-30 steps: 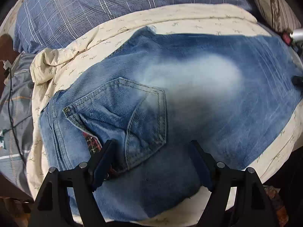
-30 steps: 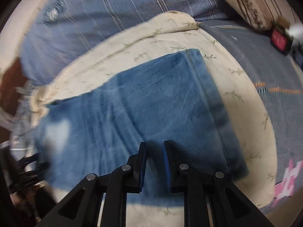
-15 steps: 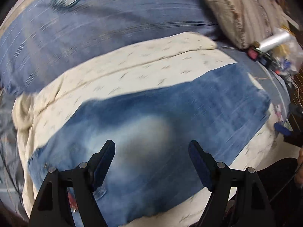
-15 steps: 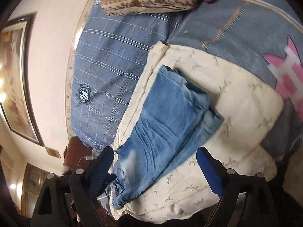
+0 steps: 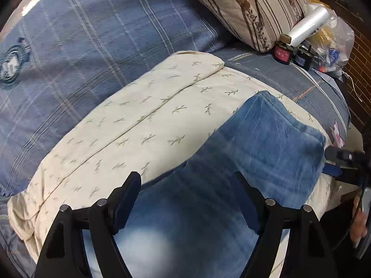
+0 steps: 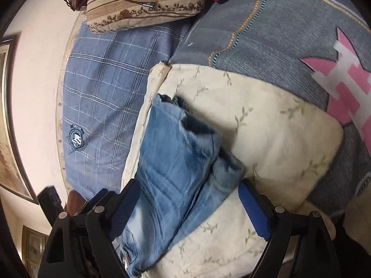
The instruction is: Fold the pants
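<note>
Blue jeans (image 5: 250, 166) lie folded lengthwise on a cream leaf-print quilt (image 5: 143, 125) on the bed. In the right wrist view the jeans (image 6: 176, 169) run from the far hem end down to the waist near the camera. My left gripper (image 5: 187, 192) is open and empty, held just above the faded part of the jeans. My right gripper (image 6: 190, 201) is open and empty, raised over the jeans with the view tilted. The right gripper also shows at the right edge of the left wrist view (image 5: 343, 159).
A blue plaid pillow (image 5: 81, 46) lies behind the quilt, a striped beige pillow (image 5: 250, 7) further back. Small boxes (image 5: 281, 53) and a plastic bag (image 5: 329, 37) sit at the far right. A grey bedsheet (image 6: 278, 34) with a pink pattern extends right. A wall (image 6: 34, 69) with framed pictures is left.
My right gripper opened and lifted off the jeans, tilting its view. My left gripper swung right along the jeans, from the back pocket toward the leg end.
</note>
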Demonstrator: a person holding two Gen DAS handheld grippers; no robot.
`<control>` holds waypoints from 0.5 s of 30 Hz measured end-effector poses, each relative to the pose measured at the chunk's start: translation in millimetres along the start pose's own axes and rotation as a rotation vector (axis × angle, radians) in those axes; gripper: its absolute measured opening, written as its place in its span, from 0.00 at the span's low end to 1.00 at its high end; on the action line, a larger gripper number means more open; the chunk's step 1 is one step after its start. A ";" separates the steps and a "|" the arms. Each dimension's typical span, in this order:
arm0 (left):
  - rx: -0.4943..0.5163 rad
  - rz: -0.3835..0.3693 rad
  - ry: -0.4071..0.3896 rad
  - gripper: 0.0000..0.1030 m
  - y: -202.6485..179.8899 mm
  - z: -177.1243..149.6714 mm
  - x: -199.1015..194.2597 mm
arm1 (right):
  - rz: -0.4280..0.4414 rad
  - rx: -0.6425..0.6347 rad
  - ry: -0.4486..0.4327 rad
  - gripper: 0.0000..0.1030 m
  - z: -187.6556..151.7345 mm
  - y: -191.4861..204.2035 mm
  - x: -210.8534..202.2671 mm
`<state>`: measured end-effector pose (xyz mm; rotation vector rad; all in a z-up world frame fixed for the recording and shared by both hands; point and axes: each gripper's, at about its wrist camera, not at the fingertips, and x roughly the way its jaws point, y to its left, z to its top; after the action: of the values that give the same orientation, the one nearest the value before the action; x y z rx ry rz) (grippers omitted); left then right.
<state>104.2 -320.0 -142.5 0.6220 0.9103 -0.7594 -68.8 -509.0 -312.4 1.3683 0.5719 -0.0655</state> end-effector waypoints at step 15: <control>0.085 -0.166 0.095 0.78 -53.8 67.7 68.0 | -0.030 -0.022 0.030 0.34 5.5 -1.0 17.2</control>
<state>119.4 -423.3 -177.3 0.6668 1.0302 -0.9274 -52.5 -509.4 -320.0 1.3411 0.6167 -0.0629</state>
